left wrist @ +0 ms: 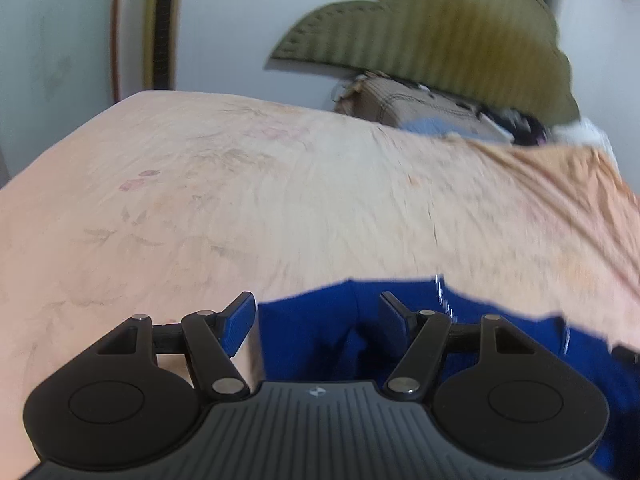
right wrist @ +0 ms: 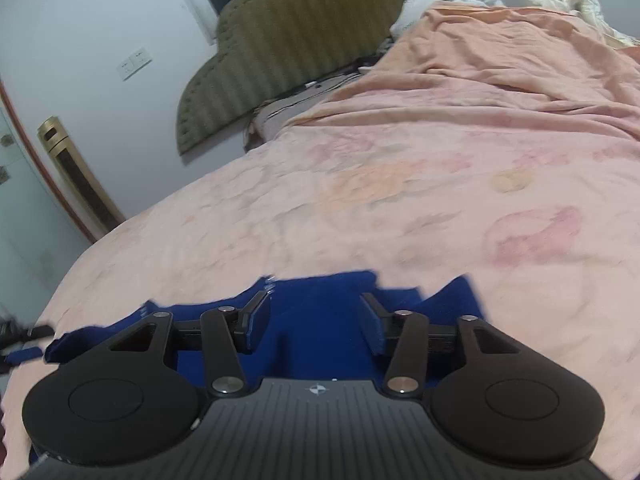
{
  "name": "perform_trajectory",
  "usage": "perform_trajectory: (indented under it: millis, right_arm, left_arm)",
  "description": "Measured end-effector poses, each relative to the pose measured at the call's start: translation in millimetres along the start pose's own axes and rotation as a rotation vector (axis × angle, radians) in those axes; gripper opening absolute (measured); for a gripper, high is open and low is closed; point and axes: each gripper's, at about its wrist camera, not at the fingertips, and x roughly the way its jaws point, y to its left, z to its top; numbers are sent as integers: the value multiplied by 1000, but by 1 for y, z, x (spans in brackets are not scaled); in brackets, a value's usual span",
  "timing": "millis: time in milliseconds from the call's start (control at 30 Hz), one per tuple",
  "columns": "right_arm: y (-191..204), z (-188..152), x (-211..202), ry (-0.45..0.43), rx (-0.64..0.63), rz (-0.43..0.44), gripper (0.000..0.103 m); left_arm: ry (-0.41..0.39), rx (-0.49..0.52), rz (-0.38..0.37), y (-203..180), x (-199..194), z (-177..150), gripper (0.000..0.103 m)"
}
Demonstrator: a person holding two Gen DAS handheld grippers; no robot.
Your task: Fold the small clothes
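Item: blue garment (left wrist: 320,336), lying rumpled on pink bedsheet (left wrist: 240,200), directly beneath and ahead of both claws.
Left gripper (left wrist: 318,320): jaws spread, pinching nothing.
Right gripper (right wrist: 316,320): jaws spread, empty.
Progress: no neat fold visible; folding apparently all remaining.

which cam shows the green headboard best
The right wrist view: the green headboard is sharp there, its scalloped edge and ribbing clear against the wall. The left wrist view also shows it, but motion-blurred and cut off at the top.
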Motion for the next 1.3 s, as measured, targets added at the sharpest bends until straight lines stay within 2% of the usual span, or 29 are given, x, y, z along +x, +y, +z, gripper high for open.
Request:
perform_trajectory:
  millis: [67, 167, 233, 267, 367, 400, 467, 500, 567, 633, 667, 700, 733, 800, 867, 933, 1033, 1133, 1167, 1233, 1267, 1300]
  right_arm:
    - [-4, 4, 9, 58, -50, -2, 55]
    - [2, -1, 19, 80, -131, -36, 55]
    - [7, -5, 20, 74, -179, -48, 40]
    - [10, -6, 20, 76, -197, -53, 15]
    - [11, -6, 21, 48, -207, -71, 11]
    - [9, -4, 19, 30, -199, -78, 10]
    - [7, -3, 16, -3, -181, -99, 8]
    - [6, -3, 14, -17, -178, -113, 5]
    - [6, -4, 11, -52, -187, -156, 4]
    - [4, -3, 6, -89, -197, -214, 10]
    - [1, -2, 3, -90, -187, -222, 22]
    - [-1, -1, 0, -84, -175, -226, 28]
    - [1, -1, -5, -86, -178, -218, 28]
    - [16, -6, -16, -96, -243, -182, 38]
    - [39, -11, -20, -49, -316, -83, 47]
    - [66, -16, -16, 30, -367, 71, 53]
    - [109, -29, -2, 163, -429, 289, 54]
    - [156, -41, 27, 300, -481, 434, 55]
    - [173, -45, 38, 312, -510, 446, 59]
    - [201, -48, 64, 301, -550, 395, 65]
    - [211, -45, 76, 260, -557, 326, 65]
    - [216, -40, 86, 190, -543, 220, 66]
  left_arm:
    - [-21, 44, -39, -2, -6, -6, 67]
    - [-80, 110, -98, -7, -18, -17, 67]
    - [-97, 176, -127, -16, -22, -22, 67]
    - [-92, 212, -130, -21, -22, -24, 68]
    - [-65, 309, -62, -39, -10, -25, 68]
    - [-65, 312, -11, -43, -4, -23, 68]
    - [-53, 252, 66, -39, 7, -14, 68]
    - [-36, 186, 92, -32, 12, -8, 68]
    - [-3, 53, 97, -12, 16, 0, 68]
    - [10, -37, 76, 4, 13, 1, 68]
    - [9, -39, 67, 8, 9, 0, 68]
    - [3, -26, 69, 10, 5, -3, 68]
    - [-7, -3, 83, 9, -1, -7, 68]
    - [-21, 38, 102, 9, -11, -16, 68]
    - [-11, 63, 100, 7, -20, -27, 68]
    - [6, 70, 72, 8, -30, -40, 68]
    - [49, 82, 9, 11, -43, -62, 68]
    - [104, 92, -76, 14, -52, -83, 68]
    - [124, 91, -108, 15, -54, -90, 68]
    - [160, 89, -153, 17, -57, -101, 67]
    - [157, 93, -160, 18, -61, -105, 64]
    - [152, 102, -165, 20, -66, -108, 57]
